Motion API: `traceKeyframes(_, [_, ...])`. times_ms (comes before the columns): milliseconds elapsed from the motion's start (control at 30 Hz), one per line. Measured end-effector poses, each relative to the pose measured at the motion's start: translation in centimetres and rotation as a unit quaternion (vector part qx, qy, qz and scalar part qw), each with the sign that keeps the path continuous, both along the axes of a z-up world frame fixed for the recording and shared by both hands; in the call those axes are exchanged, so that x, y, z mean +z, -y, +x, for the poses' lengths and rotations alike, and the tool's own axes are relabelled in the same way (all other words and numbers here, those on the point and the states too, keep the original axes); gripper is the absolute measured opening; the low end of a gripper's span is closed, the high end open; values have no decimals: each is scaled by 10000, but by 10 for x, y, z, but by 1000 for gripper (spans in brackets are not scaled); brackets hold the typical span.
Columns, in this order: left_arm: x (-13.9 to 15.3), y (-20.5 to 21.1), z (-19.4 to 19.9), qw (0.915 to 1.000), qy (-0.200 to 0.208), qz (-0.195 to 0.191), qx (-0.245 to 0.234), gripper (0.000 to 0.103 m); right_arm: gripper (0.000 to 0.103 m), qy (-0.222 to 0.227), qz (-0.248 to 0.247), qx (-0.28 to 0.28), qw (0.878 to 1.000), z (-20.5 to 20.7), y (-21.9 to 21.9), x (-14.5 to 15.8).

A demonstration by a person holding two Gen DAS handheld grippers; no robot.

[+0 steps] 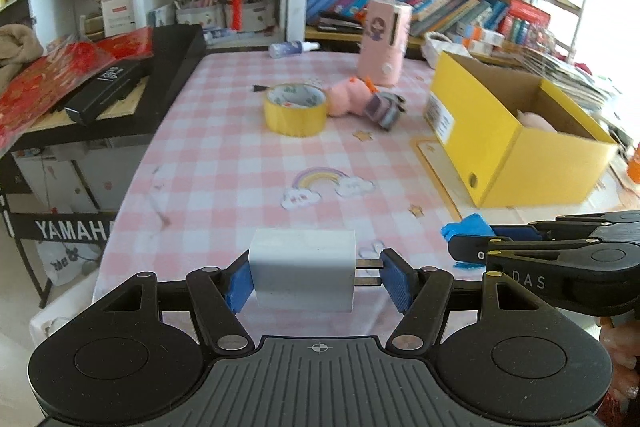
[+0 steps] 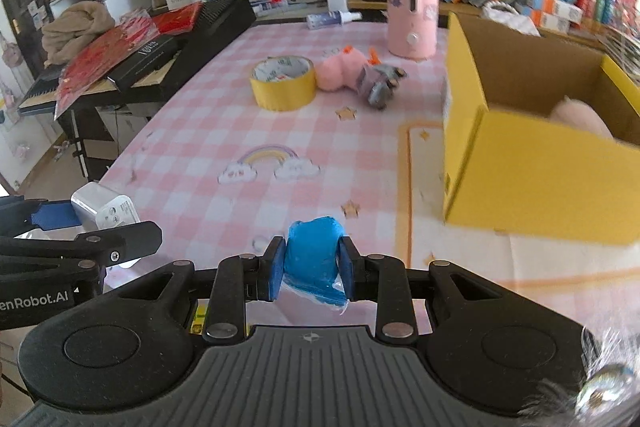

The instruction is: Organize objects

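Note:
My left gripper (image 1: 316, 277) is shut on a white plug charger (image 1: 302, 269), its prongs against the right pad, above the near edge of the pink checked table (image 1: 224, 163). My right gripper (image 2: 312, 269) is shut on a blue wrapped lump (image 2: 314, 259); in the left wrist view that gripper (image 1: 460, 247) enters from the right with the blue lump (image 1: 466, 229) at its tip. The charger (image 2: 104, 211) also shows at the left of the right wrist view. An open yellow cardboard box (image 1: 516, 155) (image 2: 532, 179) stands to the right, with something pink inside.
Mid-table lie a yellow tape roll (image 1: 295, 109) (image 2: 283, 81), a pink plush toy (image 1: 348, 97) and a small grey toy (image 1: 386, 109). A tall pink canister (image 1: 386, 41) and a spray bottle (image 1: 292, 47) stand behind. A keyboard (image 1: 160, 79) with red packets flanks the left; bookshelves fill the back.

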State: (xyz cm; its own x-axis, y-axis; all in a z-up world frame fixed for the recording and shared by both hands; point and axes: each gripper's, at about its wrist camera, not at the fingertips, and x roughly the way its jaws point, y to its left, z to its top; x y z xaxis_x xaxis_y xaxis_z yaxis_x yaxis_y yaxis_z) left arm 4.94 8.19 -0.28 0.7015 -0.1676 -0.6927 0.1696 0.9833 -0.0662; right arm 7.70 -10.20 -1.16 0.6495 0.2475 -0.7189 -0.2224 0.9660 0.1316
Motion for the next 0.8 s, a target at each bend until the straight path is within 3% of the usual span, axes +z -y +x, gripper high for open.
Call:
traceKeyframes(467, [2,36,-32,9962,76,98,-866,66,26,-11,139,-868,9961,-65,38,-4])
traceKeyframes(800, [0,81,-31,9850,87,104,-1720,66,26,-49,134,-1763,9842,-92,80,-3])
